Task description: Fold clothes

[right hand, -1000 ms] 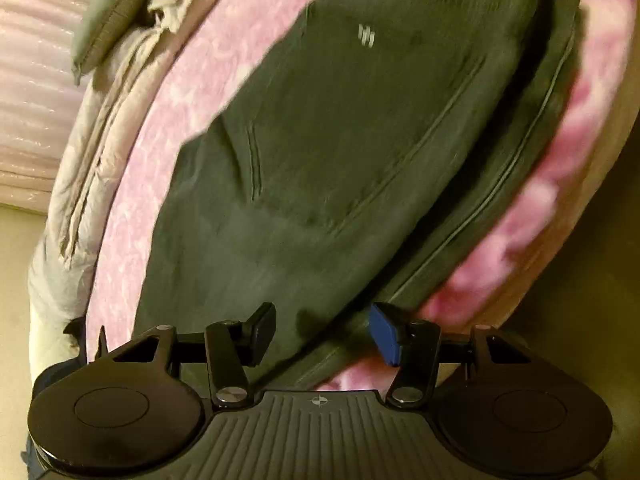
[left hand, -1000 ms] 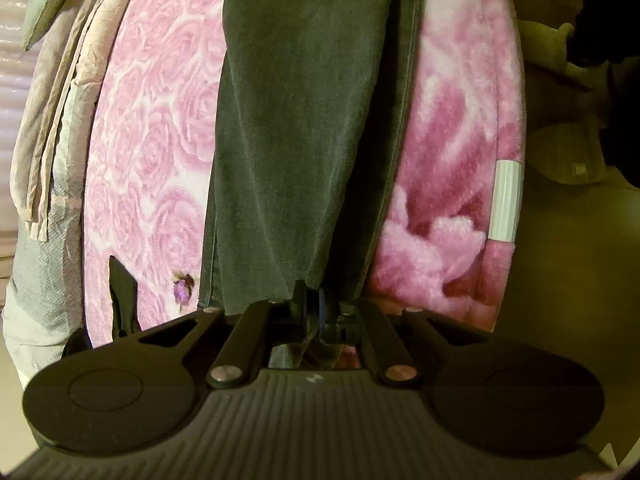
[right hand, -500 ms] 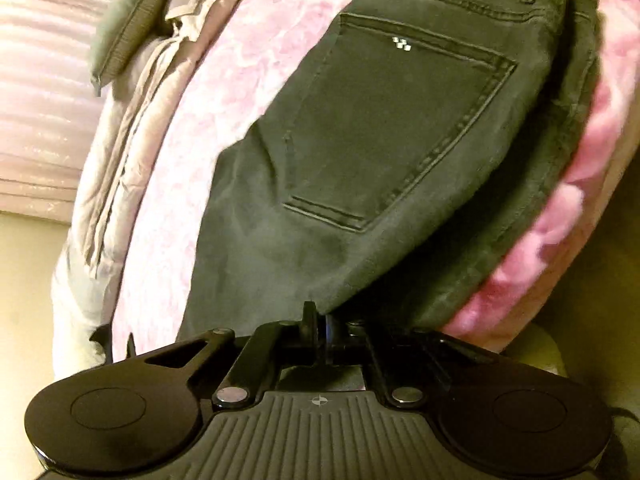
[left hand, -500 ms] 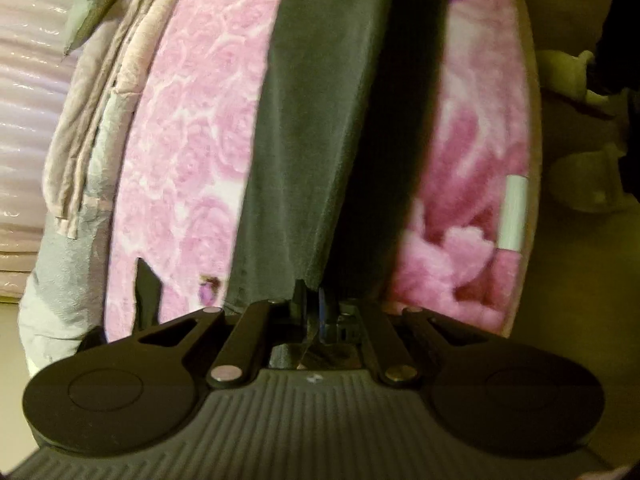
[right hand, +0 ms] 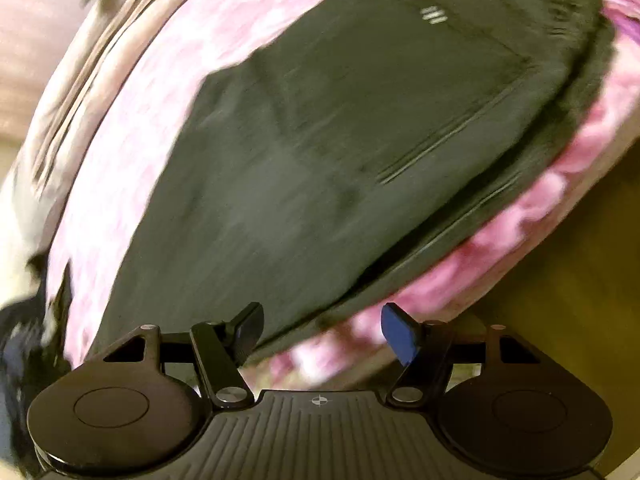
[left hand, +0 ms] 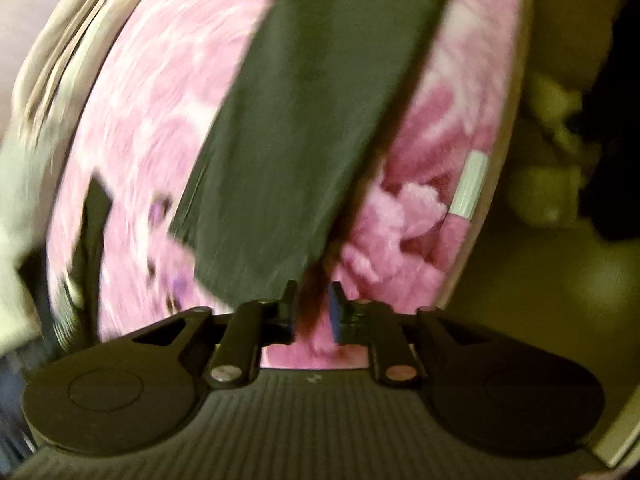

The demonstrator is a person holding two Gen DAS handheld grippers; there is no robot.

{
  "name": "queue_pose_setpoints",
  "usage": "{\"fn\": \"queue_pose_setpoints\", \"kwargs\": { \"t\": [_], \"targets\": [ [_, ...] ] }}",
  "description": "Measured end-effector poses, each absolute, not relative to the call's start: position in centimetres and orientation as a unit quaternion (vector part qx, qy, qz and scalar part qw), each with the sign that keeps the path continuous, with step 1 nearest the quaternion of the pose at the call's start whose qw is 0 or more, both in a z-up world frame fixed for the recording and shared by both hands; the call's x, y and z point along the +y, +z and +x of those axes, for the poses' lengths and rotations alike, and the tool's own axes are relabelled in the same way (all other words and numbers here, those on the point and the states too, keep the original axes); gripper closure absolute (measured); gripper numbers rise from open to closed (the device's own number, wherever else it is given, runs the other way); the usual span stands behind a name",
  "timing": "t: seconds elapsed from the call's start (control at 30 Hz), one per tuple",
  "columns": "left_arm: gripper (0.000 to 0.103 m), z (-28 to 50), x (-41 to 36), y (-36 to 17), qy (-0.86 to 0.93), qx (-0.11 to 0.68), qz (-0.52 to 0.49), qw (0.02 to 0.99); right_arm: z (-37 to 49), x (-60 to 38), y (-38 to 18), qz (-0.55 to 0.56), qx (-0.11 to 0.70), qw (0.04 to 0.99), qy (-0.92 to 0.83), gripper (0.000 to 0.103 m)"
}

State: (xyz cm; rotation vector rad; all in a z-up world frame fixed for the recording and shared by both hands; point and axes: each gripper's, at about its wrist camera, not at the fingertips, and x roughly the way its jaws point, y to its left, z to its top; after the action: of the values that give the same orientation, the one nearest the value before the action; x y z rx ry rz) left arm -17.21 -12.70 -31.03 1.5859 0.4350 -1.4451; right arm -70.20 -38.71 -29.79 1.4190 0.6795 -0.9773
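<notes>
One pair of dark jeans [right hand: 320, 140] is seen lying folded on one pink rose-patterned blanket [left hand: 152, 128], ahead of both grippers. In the left wrist view, the left gripper [left hand: 312, 312] is shown with its jaws opening and nothing between them; the hem end of the jeans [left hand: 288, 152] lies just ahead and to its left. In the right wrist view, the right gripper [right hand: 322, 328] is shown released, its jaws opening wide, with the folded edge of the jeans just ahead of them, not pressed. One back pocket bears a small pale stitched mark [right hand: 433, 15]; no writing can be read. One white tag [left hand: 470, 184] is seen on the blanket's edge, ahead and right of the left gripper. Pale crumpled bedding [left hand: 60, 80] lies ahead and to the left.
</notes>
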Motion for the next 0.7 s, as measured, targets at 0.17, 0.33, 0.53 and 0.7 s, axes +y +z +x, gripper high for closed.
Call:
{"fn": "queue_pose_setpoints", "kwargs": {
  "t": [0.17, 0.33, 0.53, 0.7],
  "targets": [
    [0.068, -12.3, -14.2, -25.9, -0.543, 0.317, 0.514, 0.583, -64.5, -39.3, -29.4, 0.588, 0.336, 0.661, -0.322, 0.034],
    [0.057, -5.8, -16.2, -23.7, -0.486, 0.464, 0.312, 0.672, -57.7, -40.4, -27.5, 0.532, 0.357, 0.720, -0.268, 0.034],
    [0.048, -0.3, -19.0, -27.0, -0.476, 0.548, 0.215, 0.653, -50.0, -37.4, -24.0, 0.434, 0.371, 0.782, -0.249, 0.013],
    [0.061, 3.6, -20.0, -33.7, -0.471, 0.656, 0.149, 0.570, -44.0, -34.5, -25.6, 0.435, 0.386, 0.761, -0.287, 0.013]
  ]
}}
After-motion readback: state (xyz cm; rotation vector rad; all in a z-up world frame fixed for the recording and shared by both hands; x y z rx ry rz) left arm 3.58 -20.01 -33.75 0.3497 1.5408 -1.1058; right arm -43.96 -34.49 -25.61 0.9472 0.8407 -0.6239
